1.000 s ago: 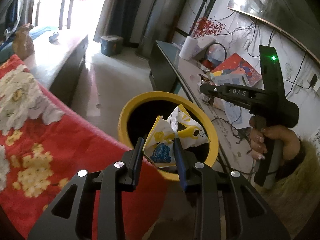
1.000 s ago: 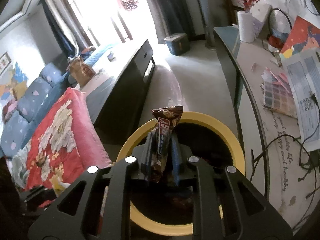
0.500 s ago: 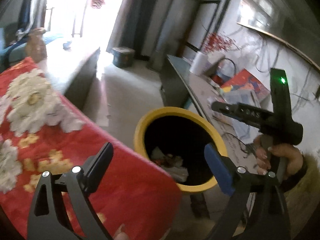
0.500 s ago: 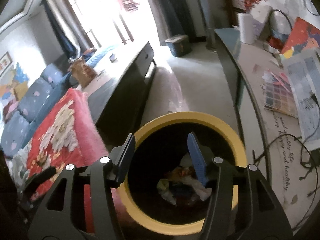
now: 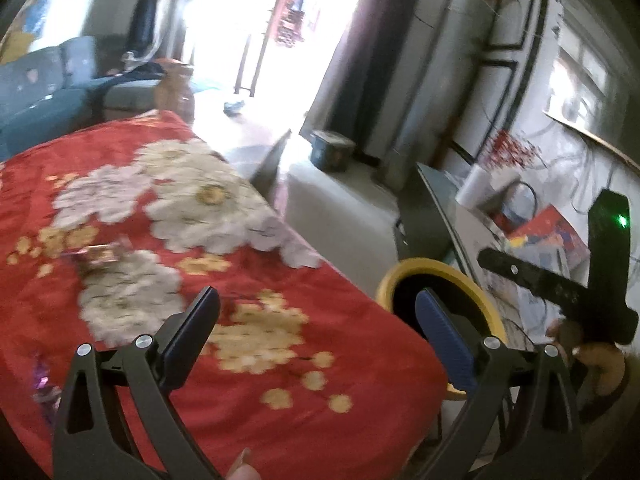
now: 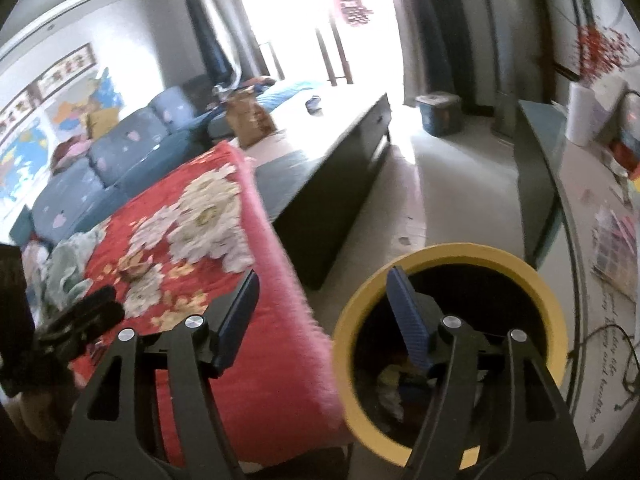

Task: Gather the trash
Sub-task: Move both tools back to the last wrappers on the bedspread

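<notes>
My left gripper (image 5: 316, 320) hangs over the red flowered blanket (image 5: 240, 280), its jaws opening wide with nothing between them. A small crumpled wrapper (image 5: 98, 256) lies on the blanket ahead and to the left, and a purple scrap (image 5: 40, 376) sits near the left edge. The yellow bin (image 5: 400, 276) stands to the right, beside the blanket. My right gripper (image 6: 320, 280) straddles the bin's rim (image 6: 480, 250) and the blanket's edge (image 6: 280, 280). Its jaws are opening and hold nothing. Dropped wrappers (image 6: 392, 384) lie at the bottom of the bin.
A dark low cabinet (image 6: 328, 184) runs behind the blanket. At the right stands a glass desk (image 6: 560, 184) with papers, cables and a paper roll (image 6: 580, 116). A blue sofa (image 6: 112, 152) is at the left, and a teal box (image 6: 438, 114) sits on the floor.
Both grippers opened and let their wrappers fall into the bin. Both then swung left, away from the bin toward the blanket.
</notes>
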### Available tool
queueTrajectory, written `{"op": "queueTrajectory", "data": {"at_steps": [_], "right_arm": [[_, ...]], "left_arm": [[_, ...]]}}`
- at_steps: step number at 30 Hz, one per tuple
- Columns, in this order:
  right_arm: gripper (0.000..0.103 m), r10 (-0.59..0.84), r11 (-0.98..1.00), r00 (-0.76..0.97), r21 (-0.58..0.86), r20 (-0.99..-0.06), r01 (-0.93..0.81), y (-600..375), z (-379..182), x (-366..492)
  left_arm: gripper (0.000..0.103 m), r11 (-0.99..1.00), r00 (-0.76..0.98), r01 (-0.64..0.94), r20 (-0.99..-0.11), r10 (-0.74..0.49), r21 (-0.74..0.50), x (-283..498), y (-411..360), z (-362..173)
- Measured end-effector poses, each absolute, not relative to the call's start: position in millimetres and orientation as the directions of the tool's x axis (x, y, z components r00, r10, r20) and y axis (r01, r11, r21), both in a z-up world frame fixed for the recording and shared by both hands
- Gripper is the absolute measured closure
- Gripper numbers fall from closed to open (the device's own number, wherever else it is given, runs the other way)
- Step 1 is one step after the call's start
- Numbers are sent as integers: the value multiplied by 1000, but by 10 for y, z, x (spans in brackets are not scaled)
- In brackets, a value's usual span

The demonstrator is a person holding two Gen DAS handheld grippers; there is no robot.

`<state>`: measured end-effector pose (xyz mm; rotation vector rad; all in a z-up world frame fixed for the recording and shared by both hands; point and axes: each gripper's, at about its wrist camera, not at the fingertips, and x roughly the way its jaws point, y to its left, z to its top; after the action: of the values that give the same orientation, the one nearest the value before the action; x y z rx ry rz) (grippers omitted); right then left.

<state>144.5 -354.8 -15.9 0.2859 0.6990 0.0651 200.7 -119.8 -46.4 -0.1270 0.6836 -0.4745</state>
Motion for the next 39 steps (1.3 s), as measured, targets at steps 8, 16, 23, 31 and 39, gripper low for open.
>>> {"op": "queueTrajectory", "data": {"at_steps": [8,16,23,31,39], "right_arm": [[44,215,964,745,261,-631,-57,-3146,-117,1490],[43,276,958,713,244,-644,-151,-2727,-98,1559],[43,330,944,689,237,-646,-230,-2361,-63,1655],[43,396,916,650,229,-649,-329,-1864,-57,1794],[43,456,877,608,211,-650,-432,-1341,-39,2014]], "left_arm": [[7,927,753,269,-543,-371,-260,1923,-662,-350],[7,948,797,170,-528,-293,-270,1860,-186,-302],[7,954,819,102,-521,-240,-281,1805,161,-290],[7,958,834,31,-522,-182,-285,1753,511,-300],[9,957,813,-42,-566,-134,-286,1693,916,-424]]}}
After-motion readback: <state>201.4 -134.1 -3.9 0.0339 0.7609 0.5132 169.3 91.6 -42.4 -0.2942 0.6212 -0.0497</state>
